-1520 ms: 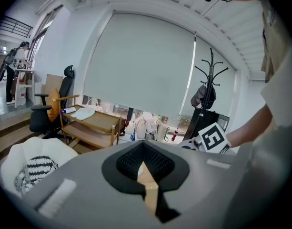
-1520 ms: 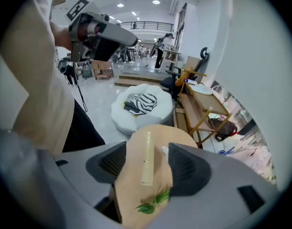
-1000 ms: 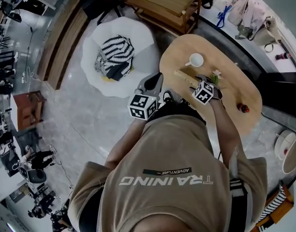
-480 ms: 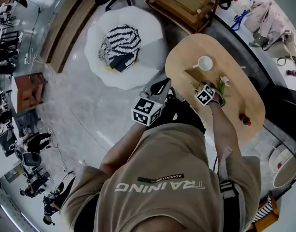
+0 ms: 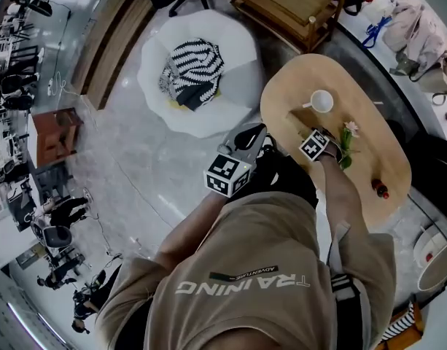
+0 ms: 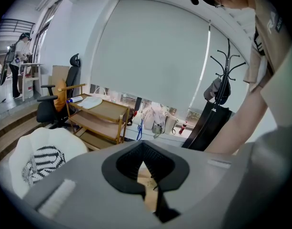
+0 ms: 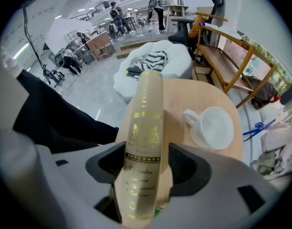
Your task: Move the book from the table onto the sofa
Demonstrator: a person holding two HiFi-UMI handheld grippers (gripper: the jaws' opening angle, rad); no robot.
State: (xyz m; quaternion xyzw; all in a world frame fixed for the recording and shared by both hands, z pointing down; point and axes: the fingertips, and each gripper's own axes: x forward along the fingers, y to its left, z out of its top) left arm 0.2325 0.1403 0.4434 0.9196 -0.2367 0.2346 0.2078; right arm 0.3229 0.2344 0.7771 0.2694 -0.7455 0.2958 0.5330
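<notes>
Cream book [image 7: 146, 123], pinched only near its spine in the right tool [image 7: 143, 168], could pivot and slip; left tool [image 6: 148, 168] closed, empty.

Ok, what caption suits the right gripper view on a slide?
Right tool grips the book by its spine over the table, a cup beside it, the sofa beyond.

Book [image 7: 145, 142]: cream cover, matt, smooth; gilt lettering on spine, shiny.
Right gripper [image 7: 146, 166], left gripper [image 6: 146, 171]: grey plastic shells, matt, smooth. Black pads [image 6: 130, 160]: rubbery look, fine ribbing seen on left.
Table [image 5: 383, 152]: pale wood, smooth, low sheen.
Mug [image 5: 321, 101]: white, glazed look.
Sofa [image 5: 234, 57]: white cloth, matt, soft.
Striped cushion [image 5: 190, 71]: black-and-white knit.
Floor [image 5: 128, 173]: grey veined stone, polished, reflections noted.
</notes>
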